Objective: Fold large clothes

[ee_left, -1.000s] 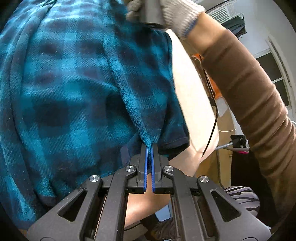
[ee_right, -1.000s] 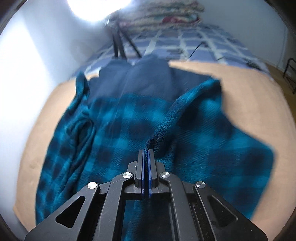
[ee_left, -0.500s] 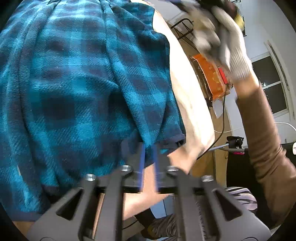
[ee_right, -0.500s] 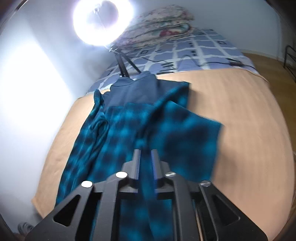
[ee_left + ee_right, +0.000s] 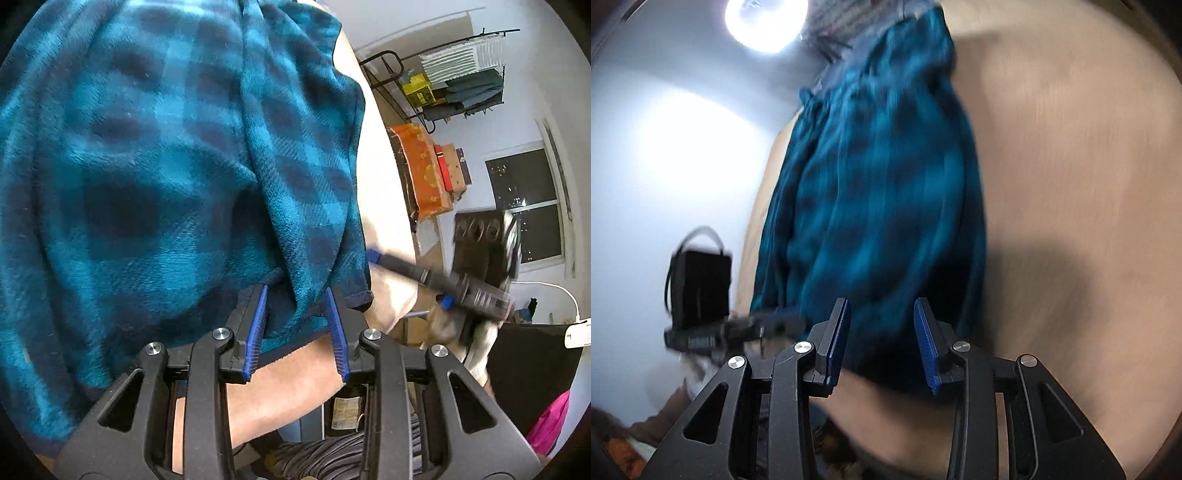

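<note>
A large teal and navy plaid fleece garment [image 5: 155, 155] lies folded lengthwise on a tan bed cover [image 5: 384, 192]. My left gripper [image 5: 297, 332] is open at the garment's near hem, a fold of cloth lying between its blue pads without being pinched. My right gripper [image 5: 882, 343] is open and empty above the garment's near end [image 5: 879, 206]; that view is blurred. The right gripper also shows in the left wrist view [image 5: 443, 280], low at the bed's right edge, and the left gripper in the right wrist view [image 5: 768, 321].
The tan cover [image 5: 1071, 184] stretches bare to the right of the garment. A ring light [image 5: 764, 22] glares at the far end. A metal rack [image 5: 458, 74], orange boxes [image 5: 424, 173] and a window [image 5: 524, 206] stand past the bed.
Both grippers have opened and let go of the garment fold. The right gripper swung from the far part of the garment down to its near end.
</note>
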